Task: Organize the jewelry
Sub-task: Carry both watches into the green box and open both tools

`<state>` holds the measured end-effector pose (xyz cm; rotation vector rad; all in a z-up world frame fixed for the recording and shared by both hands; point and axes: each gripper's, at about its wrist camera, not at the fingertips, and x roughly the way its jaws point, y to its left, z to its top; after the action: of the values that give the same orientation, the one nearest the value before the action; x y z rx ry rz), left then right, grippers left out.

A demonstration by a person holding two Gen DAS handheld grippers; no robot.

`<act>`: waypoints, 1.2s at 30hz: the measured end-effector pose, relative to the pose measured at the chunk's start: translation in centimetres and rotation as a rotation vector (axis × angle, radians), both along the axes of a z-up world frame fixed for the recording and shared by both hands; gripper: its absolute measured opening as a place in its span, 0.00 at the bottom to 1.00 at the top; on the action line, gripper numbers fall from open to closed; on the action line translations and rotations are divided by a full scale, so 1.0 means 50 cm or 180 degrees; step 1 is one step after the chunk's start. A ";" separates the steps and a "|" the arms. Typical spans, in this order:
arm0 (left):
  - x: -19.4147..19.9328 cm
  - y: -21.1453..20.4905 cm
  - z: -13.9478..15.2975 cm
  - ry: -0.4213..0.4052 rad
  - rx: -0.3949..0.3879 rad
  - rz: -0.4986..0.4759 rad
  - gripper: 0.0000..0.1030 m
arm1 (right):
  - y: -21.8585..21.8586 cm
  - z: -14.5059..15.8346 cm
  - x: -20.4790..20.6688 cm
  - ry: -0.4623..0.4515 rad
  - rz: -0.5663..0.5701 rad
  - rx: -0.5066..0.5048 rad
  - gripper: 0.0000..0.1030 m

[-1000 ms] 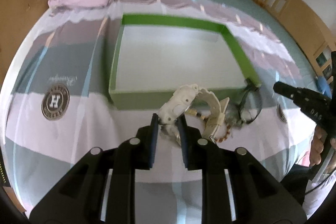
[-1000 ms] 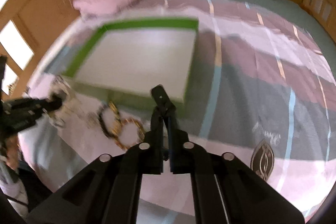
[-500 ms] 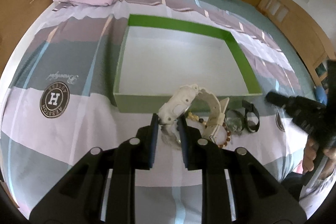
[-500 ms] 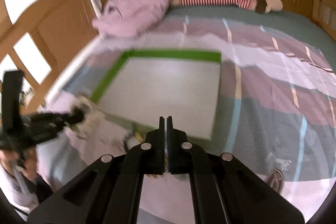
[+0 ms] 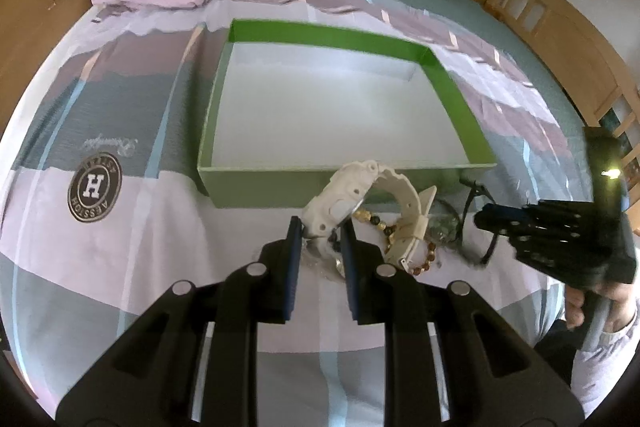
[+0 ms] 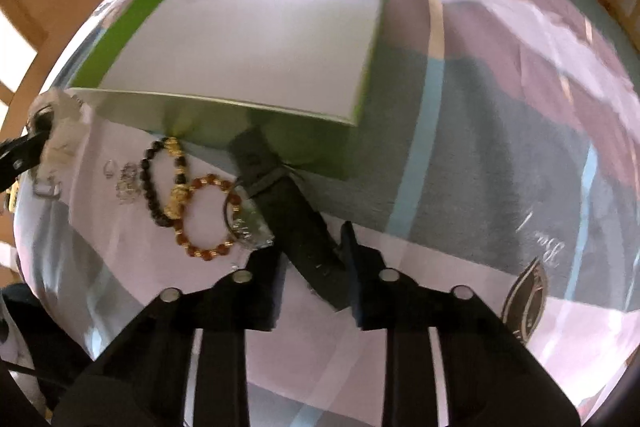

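Our left tongs (image 5: 319, 227) are closed on the case end of the white watch (image 5: 352, 187), which stands lifted just in front of the green box's (image 5: 280, 187) near wall, its strap curling down toward the bedspread (image 5: 160, 247). Our right tongs (image 6: 312, 247) stand open, their fingers on either side of the black watch strap (image 6: 296, 219), not yet pinching it as far as we can tell; that watch lies on the bedspread with its far end touching the box's near wall. We judge both watches light, with stiff cases and limp straps, so the case or the strap close to it is the safest place to grip; a hold far out on the strap would let the body swing. Just left of the black watch lie the beaded bracelets, which look loose and likely to slip off, best taken across the beads. We count two watches, one white and one black; two bracelets, a brown-and-gold one (image 6: 208, 219) and a black-and-gold one (image 6: 160, 183); and a few small silvery pieces (image 6: 126, 183), too blurred to number. The box holds nothing yet.
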<state>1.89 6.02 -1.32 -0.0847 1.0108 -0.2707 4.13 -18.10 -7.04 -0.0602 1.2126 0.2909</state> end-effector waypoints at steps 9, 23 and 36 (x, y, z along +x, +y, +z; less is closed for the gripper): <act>0.022 0.021 0.055 -0.0366 -0.0168 0.0154 0.18 | 0.003 0.143 -0.026 -0.0681 0.0048 0.0850 0.01; 0.133 0.035 0.007 -0.0245 -0.0035 0.0438 0.29 | 0.035 0.096 0.105 -0.0902 -0.0316 0.0551 0.16; 0.030 -0.032 -0.042 0.0391 0.0070 -0.0355 0.35 | 0.005 0.076 0.006 -0.0052 0.0064 0.0743 0.38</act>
<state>3.41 4.41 -3.41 -0.0252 1.1423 -0.3594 4.43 -17.87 -3.26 0.1276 1.1554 0.4469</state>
